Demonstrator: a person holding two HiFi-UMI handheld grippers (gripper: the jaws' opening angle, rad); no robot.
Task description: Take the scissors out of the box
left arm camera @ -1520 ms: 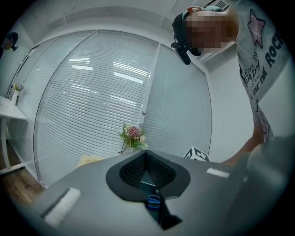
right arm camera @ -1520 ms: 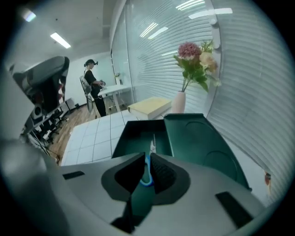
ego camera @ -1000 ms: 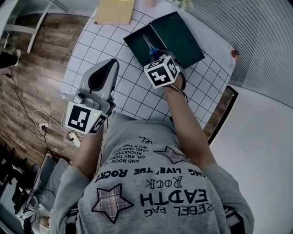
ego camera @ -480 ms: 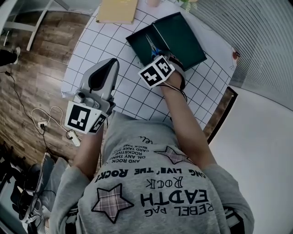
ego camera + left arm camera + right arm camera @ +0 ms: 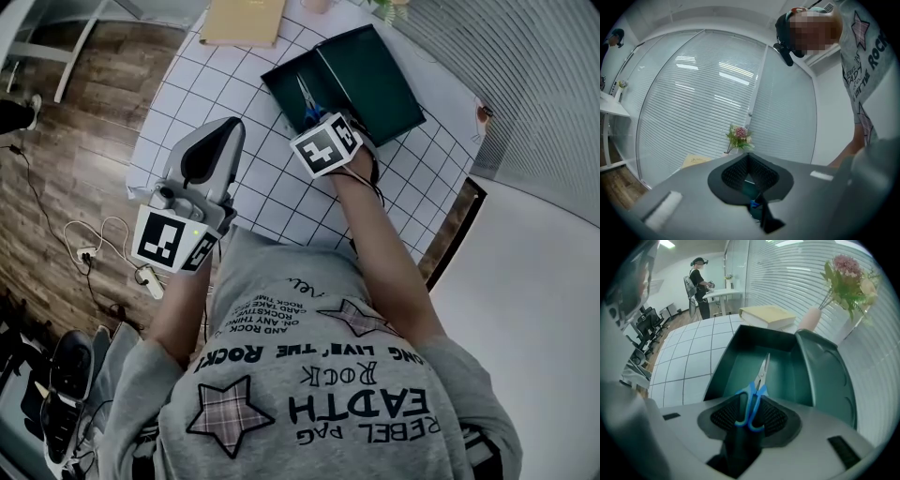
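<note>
Right gripper (image 5: 751, 405) hangs steeply nose-down over the open dark-green box (image 5: 759, 339), which sits on the grid-patterned table (image 5: 216, 89) with its lid (image 5: 825, 376) folded out to the right.

Scissors (image 5: 759, 386) still inside the box, flat on its floor. Blue handle loops nearest the gripper, steel blades pointing away toward the box's far wall.

Key relation: in the right gripper view the scissors' long axis runs almost straight up the frame, tipped slightly right, so it lies along the gap between the jaws and not across it. The handle loops sit in that gap. The closing stroke would therefore squeeze the two loops together from their outer sides.

Right jaws: wide apart, and they have just been opening. Loops are between the pads with a sliver of clearance on each side; no pad presses on them. Nothing gripped yet.

Left gripper (image 5: 749, 158): held level, well back from the box, near the table's near-left edge. Its jaw tips meet, with nothing clamped.

Judgement: the right hand is much the nearer and is the one lined up. The grasp likely needs only a little more descent, then closing. Risk: thin handles lying flat on the floor could slip under the pads if the tips stop short.
</note>
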